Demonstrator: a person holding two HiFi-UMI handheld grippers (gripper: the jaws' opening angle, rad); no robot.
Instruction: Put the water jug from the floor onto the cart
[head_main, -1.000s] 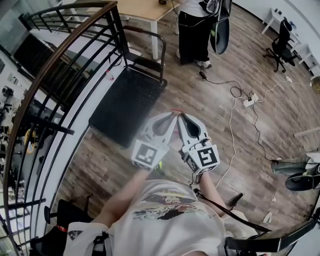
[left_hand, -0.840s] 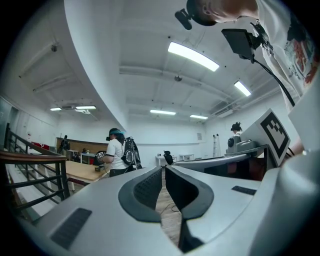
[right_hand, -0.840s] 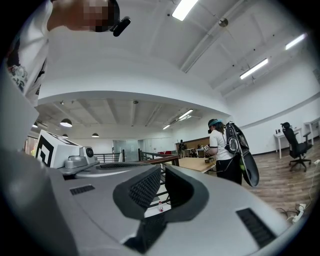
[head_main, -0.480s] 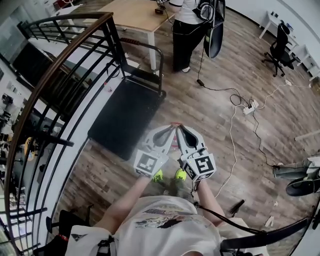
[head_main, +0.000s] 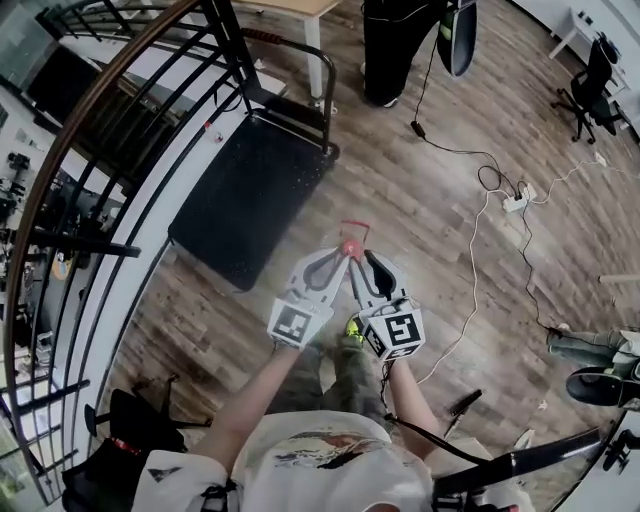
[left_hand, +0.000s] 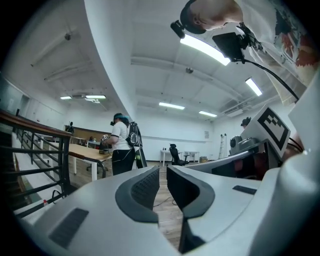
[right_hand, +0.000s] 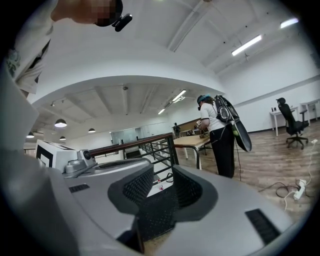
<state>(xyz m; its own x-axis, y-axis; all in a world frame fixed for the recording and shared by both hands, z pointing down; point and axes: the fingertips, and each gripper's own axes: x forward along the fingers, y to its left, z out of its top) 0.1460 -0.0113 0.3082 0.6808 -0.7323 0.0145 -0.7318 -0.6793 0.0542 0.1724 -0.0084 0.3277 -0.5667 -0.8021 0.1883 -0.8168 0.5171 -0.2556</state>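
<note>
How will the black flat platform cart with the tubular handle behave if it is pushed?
The black flat platform cart would probably roll away: its upright push handle suggests wheels beneath, though none shows clearly, and the smooth wooden floor offers little grip. Its low, wide deck makes tipping unlikely. It looks stiff, not floppy.

I count 2 grippers (left gripper (left_hand: 161, 180), right gripper (right_hand: 161, 182)), 1 cart (head_main: 250, 190) upper left, 1 office chair (head_main: 597, 75) & 1 pwr strip (head_main: 515, 202) upper right, 1 other person (head_main: 395, 50) at top.

Left tool (left_hand: 163, 183) seemingly closed; right tool (right_hand: 162, 191) just opening, empty.
</note>
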